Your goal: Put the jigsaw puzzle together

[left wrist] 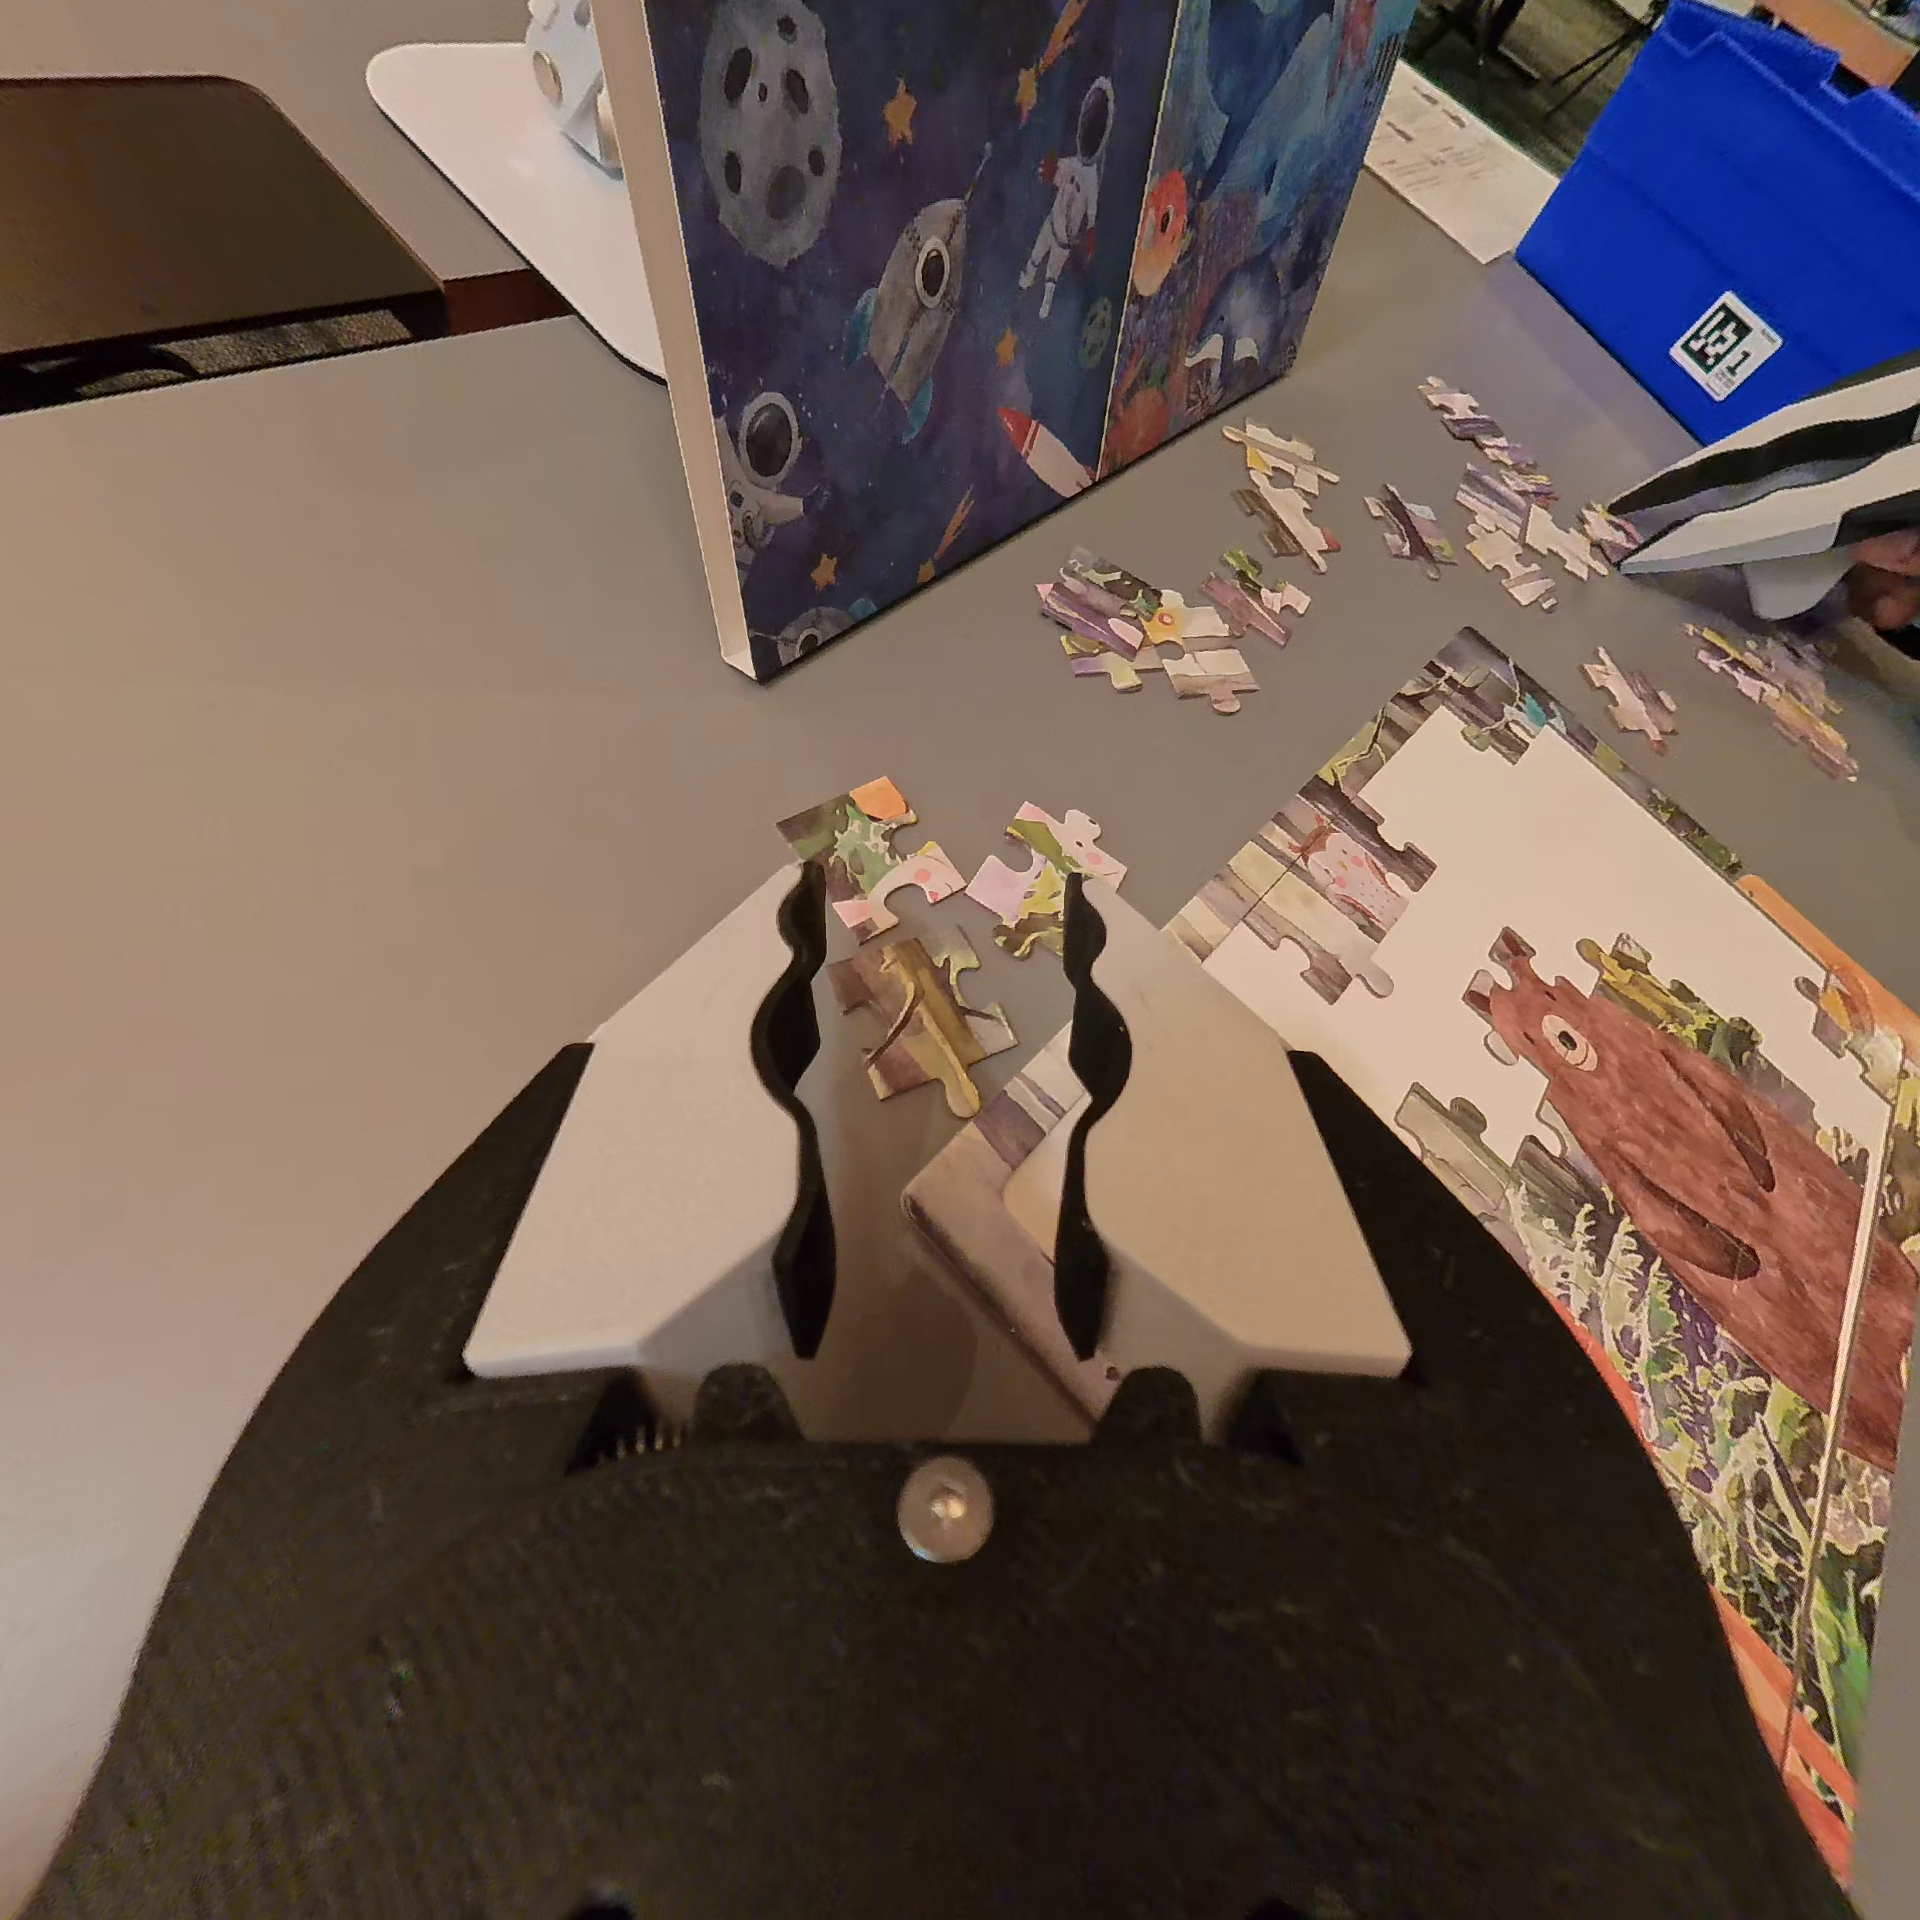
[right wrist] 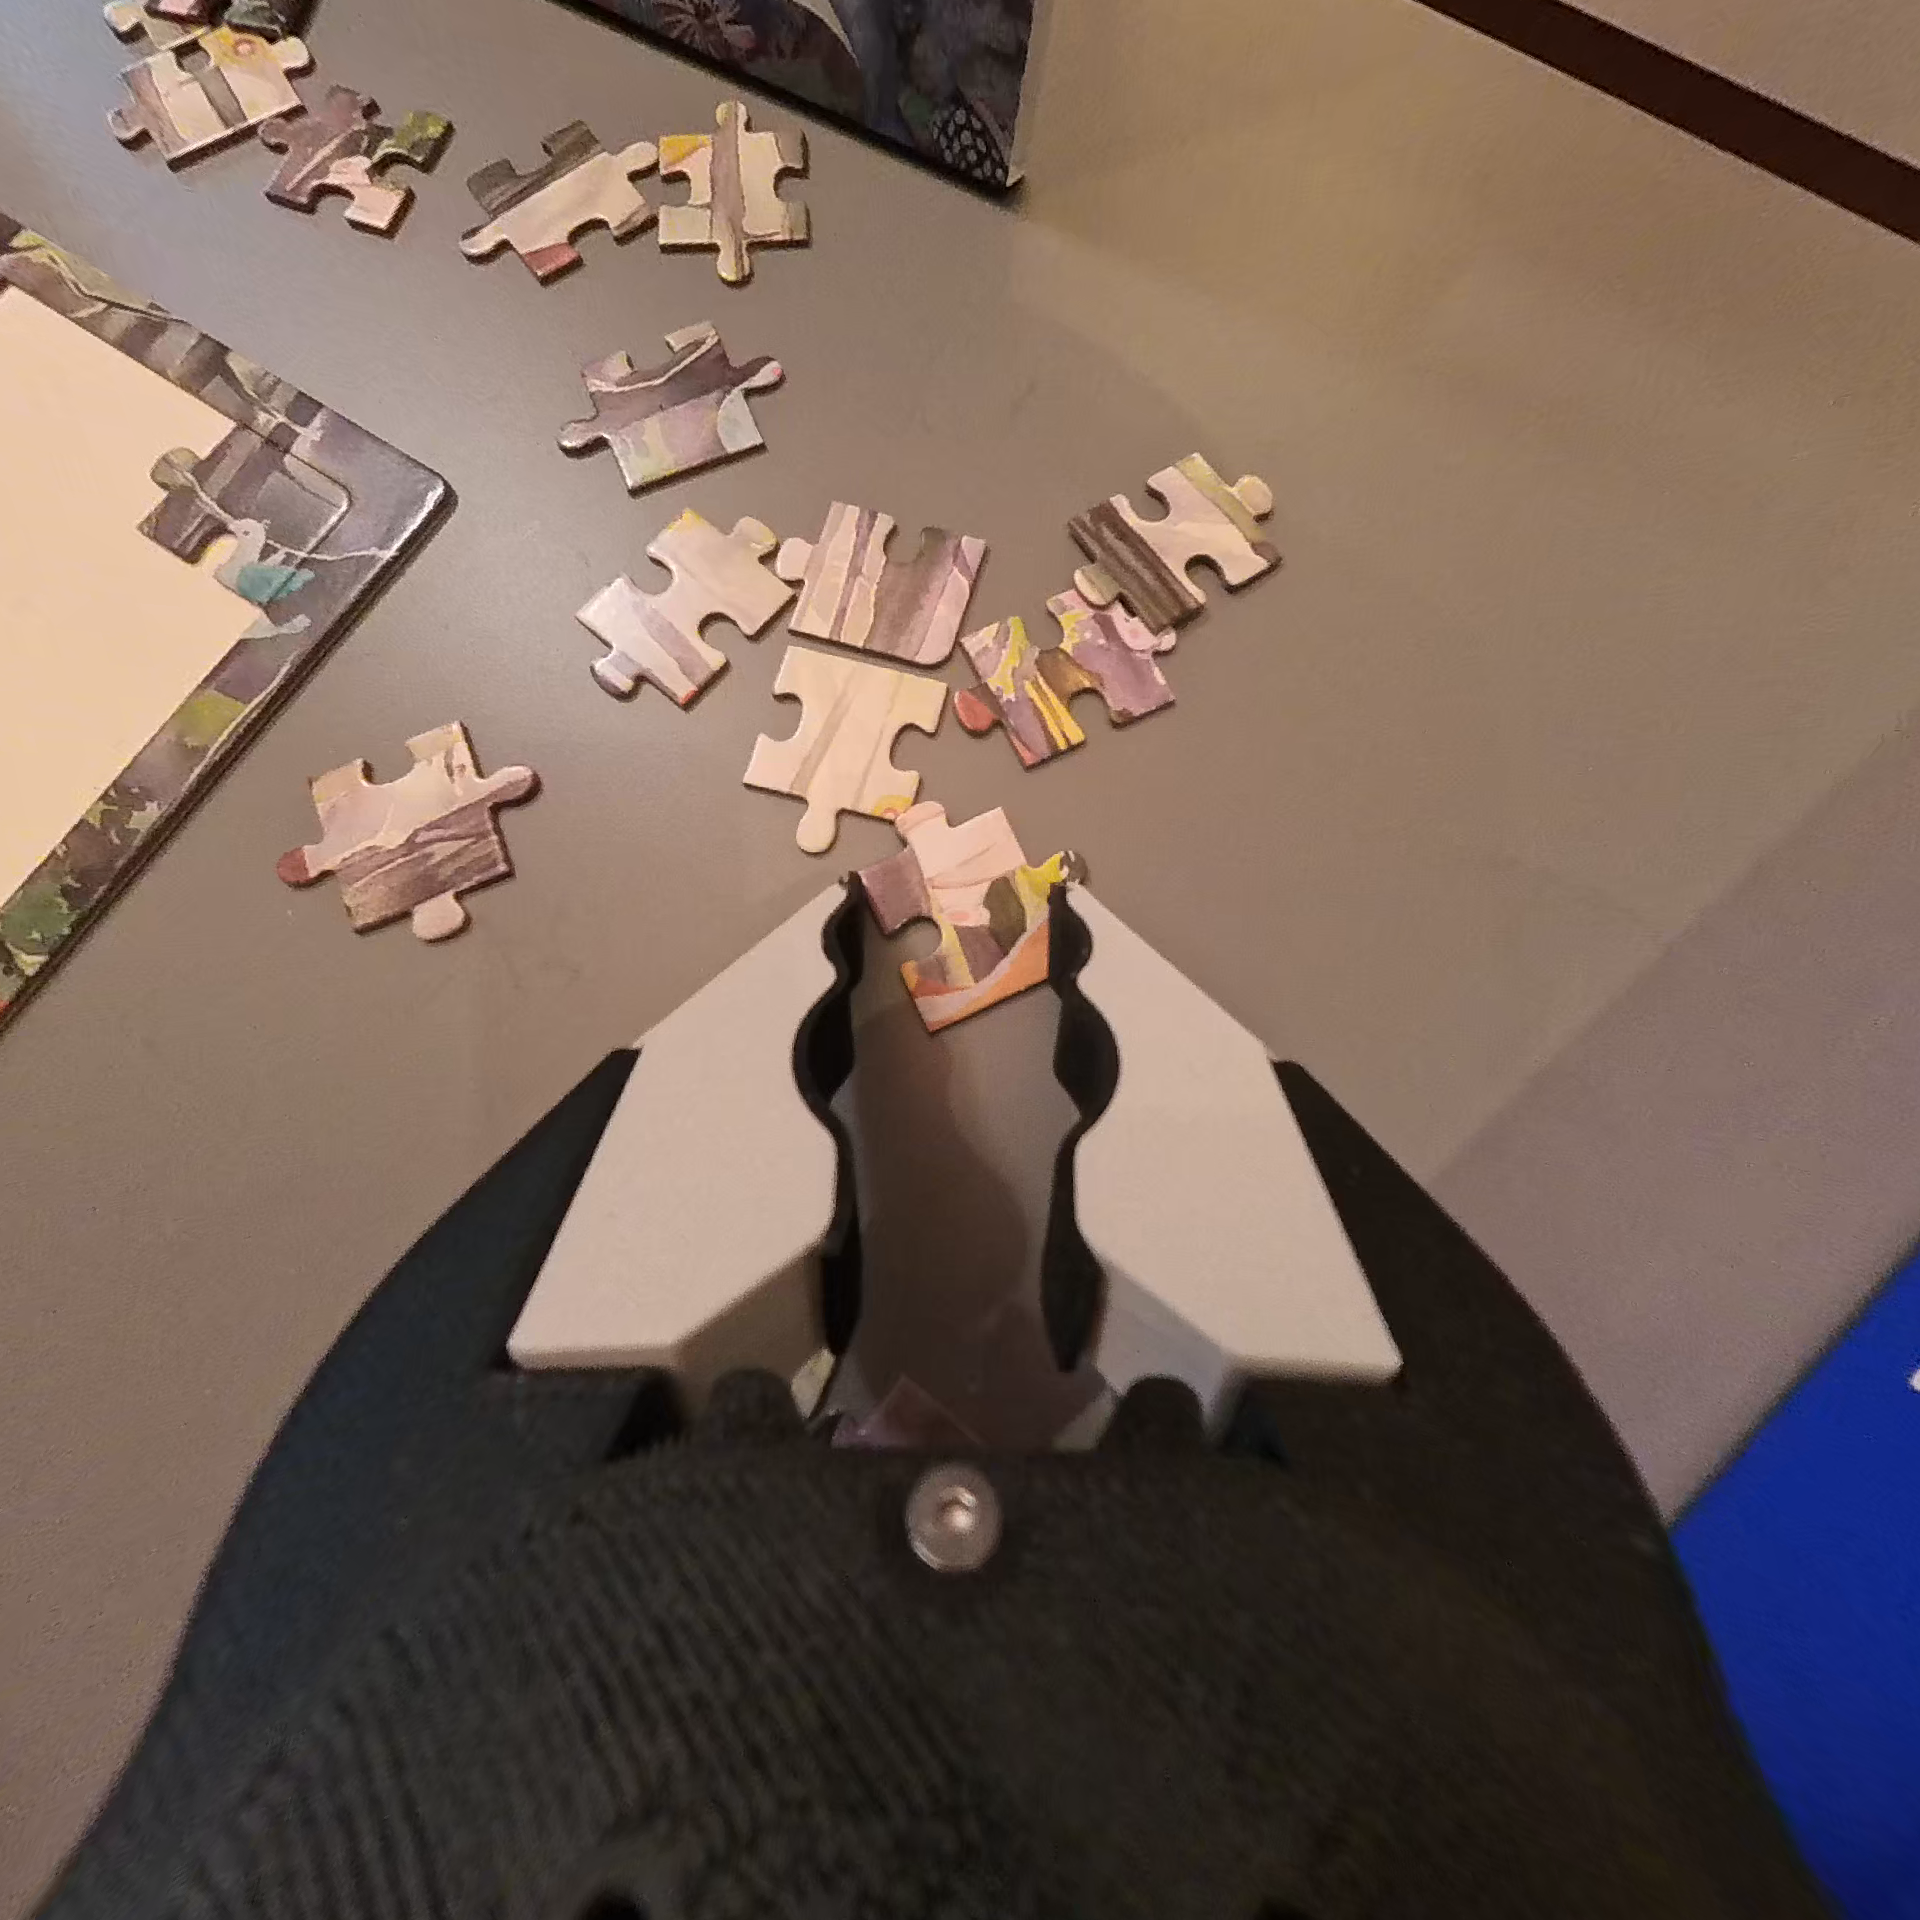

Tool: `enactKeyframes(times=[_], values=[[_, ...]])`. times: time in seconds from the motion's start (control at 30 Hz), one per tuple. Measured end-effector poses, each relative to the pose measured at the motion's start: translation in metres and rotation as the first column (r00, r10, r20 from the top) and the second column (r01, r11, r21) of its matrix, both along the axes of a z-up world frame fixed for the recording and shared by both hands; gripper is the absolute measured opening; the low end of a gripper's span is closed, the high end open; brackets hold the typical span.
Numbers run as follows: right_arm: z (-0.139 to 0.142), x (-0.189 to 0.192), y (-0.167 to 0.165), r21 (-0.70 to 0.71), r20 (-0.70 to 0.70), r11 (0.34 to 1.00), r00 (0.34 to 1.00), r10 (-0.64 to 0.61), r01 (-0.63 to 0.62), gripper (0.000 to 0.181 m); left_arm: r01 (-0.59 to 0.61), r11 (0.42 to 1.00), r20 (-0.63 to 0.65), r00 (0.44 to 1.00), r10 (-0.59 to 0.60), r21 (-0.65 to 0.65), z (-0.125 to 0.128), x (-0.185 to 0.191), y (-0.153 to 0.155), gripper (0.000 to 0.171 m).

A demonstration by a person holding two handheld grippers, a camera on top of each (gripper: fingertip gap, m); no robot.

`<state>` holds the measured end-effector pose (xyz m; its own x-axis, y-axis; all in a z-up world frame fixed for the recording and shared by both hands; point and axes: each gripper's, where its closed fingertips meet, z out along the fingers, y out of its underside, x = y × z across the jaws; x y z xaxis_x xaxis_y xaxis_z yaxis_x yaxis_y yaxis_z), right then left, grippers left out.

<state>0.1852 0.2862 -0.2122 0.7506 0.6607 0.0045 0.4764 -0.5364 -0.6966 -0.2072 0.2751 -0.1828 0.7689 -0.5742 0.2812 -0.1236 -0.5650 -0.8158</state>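
Jigsaw piece (right wrist: pixel 971 914), pale with purple, yellow and an orange corner, sits between the tips of the right gripper (right wrist: pixel 954 888); its jaws bracket it at both sides and look closed on it, with most of the piece projecting forward past the tips. It seems lifted a little off the tabletop (right wrist: pixel 1455 623), though that is hard to confirm. Just ahead lies a loose cluster (right wrist: pixel 883 644) of purple-grey pieces, nearly touching the held one. The puzzle board (right wrist: pixel 343 582), with its printed frame and bare cream centre, lies ahead and to the left, so the carry probably runs leftward over that cluster; lifting first would avoid dragging them.

The left gripper (left wrist: pixel 945 888) hangs with jaws apart and nothing between them, above a brown-and-yellow piece (left wrist: pixel 925 1023) and beside two pink-green ones (left wrist: pixel 883 868). Its right finger overhangs the board's near corner. The space-themed box (left wrist: pixel 935 312) stands upright beyond, and a blue bin (left wrist: pixel 1745 208) sits at the far right. The right gripper is nearer the scattered pieces; the left is nearer the board's corner.
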Motion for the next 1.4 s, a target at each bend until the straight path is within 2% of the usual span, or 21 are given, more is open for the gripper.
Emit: enactKeyframes(times=[0.17, 0.37, 0.43, 0.57, 0.67, 0.8, 0.93, 1.03, 1.4], values=[[0.003, -0.005, -0.001, 0.029, 0.028, 0.999, 0.999, 0.031, -0.032, 0.033, 0.000, 1.000, -0.002, 1.000, 0.000, 0.000, 0.000, 0.000, 0.000, 0.044], [0.027, -0.028, -0.006, 0.205, 0.098, 0.964, 0.984, 0.150, -0.167, 0.033, 0.002, 1.000, -0.002, 1.000, -0.002, -0.003, -0.001, 0.000, 0.000, 0.044], [0.033, -0.036, -0.009, 0.259, 0.138, 0.942, 0.974, 0.182, -0.213, 0.009, 0.002, 1.000, -0.001, 1.000, -0.002, -0.003, -0.001, 0.000, 0.000, 0.044], [0.043, -0.053, -0.017, 0.315, 0.148, 0.909, 0.960, 0.236, -0.272, 0.012, 0.001, 1.000, 0.001, 1.000, -0.001, -0.004, -0.001, 0.000, 0.000, 0.044], [0.046, -0.053, -0.017, 0.314, 0.118, 0.916, 0.968, 0.223, -0.249, 0.013, 0.001, 1.000, 0.001, 1.000, -0.001, -0.004, 0.000, 0.000, 0.000, 0.044], [0.051, -0.027, -0.005, 0.290, 0.047, 0.948, 0.992, 0.119, -0.127, 0.019, 0.002, 1.000, 0.001, 1.000, -0.002, -0.005, -0.001, 0.000, 0.000, 0.044], [0.041, -0.002, 0.004, 0.195, -0.015, 0.981, 1.000, 0.018, -0.014, 0.029, 0.003, 1.000, 0.003, 1.000, -0.003, -0.009, -0.001, 0.000, 0.000, 0.044], [0.027, 0.005, 0.006, 0.128, -0.008, 0.992, 1.000, -0.022, 0.023, 0.034, 0.003, 1.000, 0.003, 1.000, -0.003, -0.009, -0.001, 0.000, 0.000, 0.044], [0.015, -0.009, 0.001, 0.077, -0.024, 0.997, 0.999, 0.024, -0.022, 0.039, 0.003, 1.000, -0.003, 1.000, -0.003, -0.008, -0.001, 0.001, 0.000, 0.045]])
